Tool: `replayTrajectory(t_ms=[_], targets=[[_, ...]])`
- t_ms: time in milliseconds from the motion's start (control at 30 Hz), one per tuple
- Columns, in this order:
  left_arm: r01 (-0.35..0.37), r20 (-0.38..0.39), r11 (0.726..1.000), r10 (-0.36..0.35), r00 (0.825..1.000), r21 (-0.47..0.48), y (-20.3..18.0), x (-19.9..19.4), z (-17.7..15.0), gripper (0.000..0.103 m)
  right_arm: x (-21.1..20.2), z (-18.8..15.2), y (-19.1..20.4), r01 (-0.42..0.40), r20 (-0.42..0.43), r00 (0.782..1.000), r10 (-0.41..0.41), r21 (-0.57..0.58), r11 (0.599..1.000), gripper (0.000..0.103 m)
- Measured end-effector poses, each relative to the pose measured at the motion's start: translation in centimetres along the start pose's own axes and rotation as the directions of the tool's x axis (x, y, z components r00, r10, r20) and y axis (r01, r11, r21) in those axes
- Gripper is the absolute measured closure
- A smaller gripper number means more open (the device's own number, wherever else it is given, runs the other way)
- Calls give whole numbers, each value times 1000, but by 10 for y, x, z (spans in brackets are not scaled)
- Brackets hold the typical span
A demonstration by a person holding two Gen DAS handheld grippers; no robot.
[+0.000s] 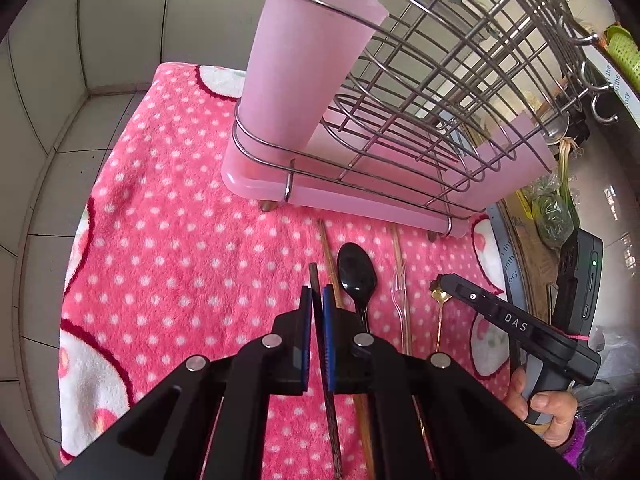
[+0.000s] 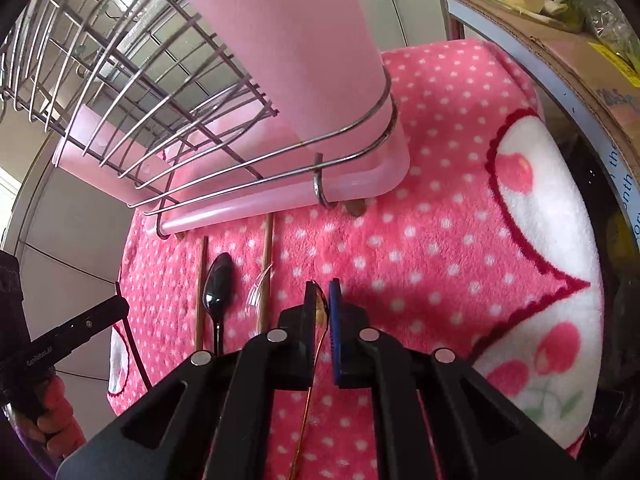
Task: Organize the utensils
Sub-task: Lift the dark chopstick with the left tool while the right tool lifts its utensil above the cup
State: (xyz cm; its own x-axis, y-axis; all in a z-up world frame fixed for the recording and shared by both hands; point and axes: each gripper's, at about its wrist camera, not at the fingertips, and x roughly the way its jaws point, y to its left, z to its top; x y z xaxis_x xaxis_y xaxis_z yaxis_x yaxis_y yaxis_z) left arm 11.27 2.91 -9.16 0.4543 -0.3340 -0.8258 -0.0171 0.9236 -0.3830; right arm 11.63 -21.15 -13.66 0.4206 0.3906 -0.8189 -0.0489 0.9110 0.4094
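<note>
- The left gripper (image 1: 317, 298) is clamped on a dark chopstick (image 1: 316, 280), its blue pads pressed to either side with no gap, and the stick's tip pokes out just past them.
- The right gripper (image 2: 322, 300) is closed on the bowl of a gold spoon (image 2: 320, 308), whose thin handle trails back underneath towards the camera; the spoon appears to be low, on or just above the pink dotted towel (image 1: 180, 220).
- The pink cup (image 1: 304, 60) stands upright in the wire ring at the corner of the dish rack (image 1: 440, 80) — a couple of sticks already rise from its mouth, so I judge it to be the target.
- On the towel, in front of the rack's pink tray (image 1: 340, 196), lie a black spoon (image 1: 356, 276), a clear fork (image 1: 401, 300) and two wooden chopsticks (image 1: 328, 256), roughly side by side.
- To do this step well, I would carry the dark chopstick high enough to clear the cup's rim and wire ring, and tip it near upright before letting go — a slanted drop may catch the rim.
- The grip sits near the chopstick's tip, so the long end could swing; move steadily.
- Keep the two grippers well apart at the cup, one delivery at a time.
</note>
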Motion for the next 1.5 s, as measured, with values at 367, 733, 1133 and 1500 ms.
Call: replayTrajectory(t_ms=[367, 733, 1133, 1500], targets=[[3, 231, 999, -13, 973, 46, 1, -64, -5, 99, -63, -5, 10, -9, 188, 982, 19, -55, 998, 97], [15, 414, 998, -41, 909, 67, -11, -122, 2, 99, -130, 2, 44, 32, 374, 927, 32, -164, 986, 97], [26, 530, 995, -72, 845, 93, -22, -183, 29, 99, -217, 42, 67, 63, 547, 834, 70, -220, 973, 97], [14, 625, 994, -81, 776, 111, -39, -231, 64, 99, -264, 86, 82, 175, 682, 731, 25, -223, 959, 97]])
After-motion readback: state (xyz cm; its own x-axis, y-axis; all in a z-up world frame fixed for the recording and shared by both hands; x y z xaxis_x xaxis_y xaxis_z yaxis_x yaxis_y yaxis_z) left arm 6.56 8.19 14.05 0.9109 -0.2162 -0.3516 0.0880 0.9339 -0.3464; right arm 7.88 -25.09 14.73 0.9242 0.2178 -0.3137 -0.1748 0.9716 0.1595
